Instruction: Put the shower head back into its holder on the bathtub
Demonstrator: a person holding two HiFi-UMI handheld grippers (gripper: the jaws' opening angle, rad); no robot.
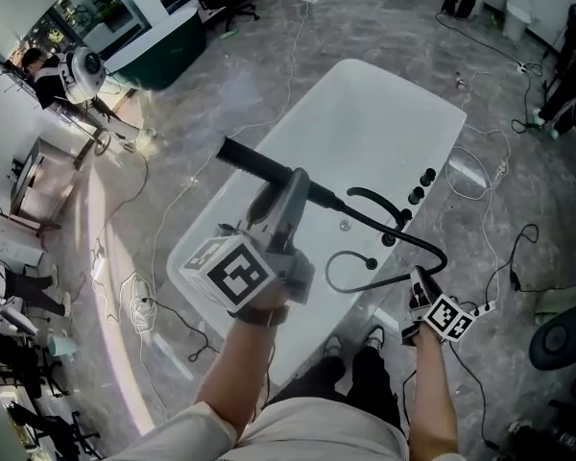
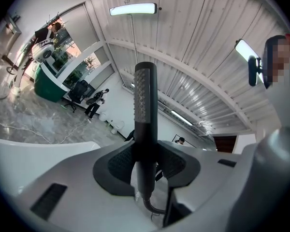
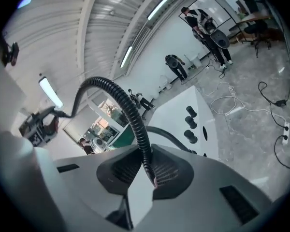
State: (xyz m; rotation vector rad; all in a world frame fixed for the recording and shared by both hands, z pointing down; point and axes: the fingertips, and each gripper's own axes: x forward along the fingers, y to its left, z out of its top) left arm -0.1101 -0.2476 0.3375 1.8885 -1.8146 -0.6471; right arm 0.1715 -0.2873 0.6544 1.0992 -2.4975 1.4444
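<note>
left gripper (image 1: 280,198) clamped on shower head (image 1: 252,161), out over the bathtub (image 1: 365,104) at 11 o'clock. right gripper (image 1: 420,279) pinches hose (image 1: 403,238) at 4 (thin bite). hose tension could roll your wand off-line.

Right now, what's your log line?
left gripper: shut on black stick-shaped shower head | right gripper: shut on black ribbed hose | shower head: above white bathtub

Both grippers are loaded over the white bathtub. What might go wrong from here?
1. The black ribbed hose loops slack between the left gripper and the right gripper, close to the black curved spout; it might snag there.
2. The black stick-shaped shower head is clamped toward its hose end, so its long free end may swing and knock the white bathtub.
</note>
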